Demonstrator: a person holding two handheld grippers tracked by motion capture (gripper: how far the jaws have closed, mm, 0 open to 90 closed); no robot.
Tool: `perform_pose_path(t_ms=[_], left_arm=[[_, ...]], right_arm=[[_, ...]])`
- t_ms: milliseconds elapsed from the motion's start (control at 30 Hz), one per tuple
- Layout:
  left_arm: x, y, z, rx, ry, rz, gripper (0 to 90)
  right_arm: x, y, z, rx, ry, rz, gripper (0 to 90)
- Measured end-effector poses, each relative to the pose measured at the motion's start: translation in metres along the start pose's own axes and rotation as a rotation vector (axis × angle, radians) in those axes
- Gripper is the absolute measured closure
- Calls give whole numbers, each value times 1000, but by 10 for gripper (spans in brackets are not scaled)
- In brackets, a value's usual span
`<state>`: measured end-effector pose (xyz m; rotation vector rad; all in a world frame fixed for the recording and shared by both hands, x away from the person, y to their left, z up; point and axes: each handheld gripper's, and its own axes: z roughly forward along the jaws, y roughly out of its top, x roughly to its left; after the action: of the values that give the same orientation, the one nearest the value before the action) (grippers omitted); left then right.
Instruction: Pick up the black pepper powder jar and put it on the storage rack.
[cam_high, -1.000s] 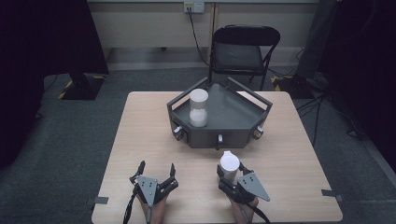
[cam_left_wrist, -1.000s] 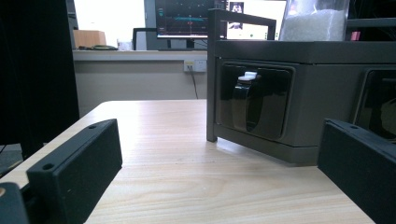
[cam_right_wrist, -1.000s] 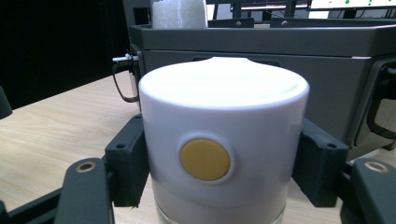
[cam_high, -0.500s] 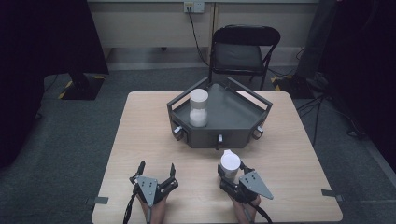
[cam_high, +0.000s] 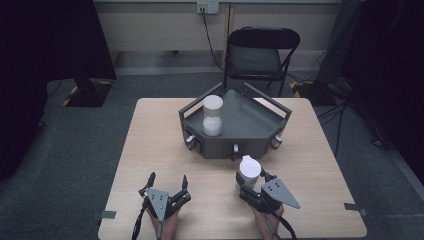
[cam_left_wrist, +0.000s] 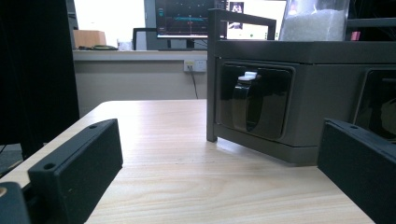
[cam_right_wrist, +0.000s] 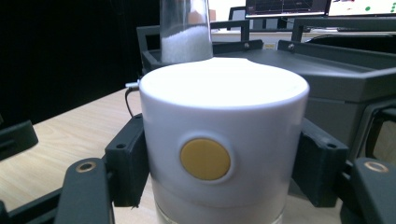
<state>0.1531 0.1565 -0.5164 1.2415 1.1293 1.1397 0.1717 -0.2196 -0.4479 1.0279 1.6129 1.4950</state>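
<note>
Two right gripper (cam_high: 248, 186) fingers (cam_right_wrist: 126, 161) clamped on white-capped jar (cam_right_wrist: 223, 140); left gripper (cam_high: 167, 182) wide open.

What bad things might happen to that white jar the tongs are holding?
1. The right tongs grip the white jar only by its smooth sides, so it might slip and drop onto the table.
2. The grey tray stands just beyond it with a raised rim, so the jar may bump that rim on its way in.
3. Another jar already stands in the tray; a careless move might knock it over.
</note>
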Motion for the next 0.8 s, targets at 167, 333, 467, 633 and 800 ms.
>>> perform_pose_path(t_ms=[167,333,467,633,800], left_arm=[[0,0,0,0,0,0,1],[0,0,0,0,0,0,1],[0,0,0,0,0,0,1],[0,0,0,0,0,0,1],[0,0,0,0,0,0,0]], right_arm=[[-7,10,1,-8,15,-5,299],[-14,21,5,-7,27,-8,299],[-18,29,9,-11,37,0,299],[-23,42,16,-23,40,-2,300],[-30,61,29,-33,42,2,299]])
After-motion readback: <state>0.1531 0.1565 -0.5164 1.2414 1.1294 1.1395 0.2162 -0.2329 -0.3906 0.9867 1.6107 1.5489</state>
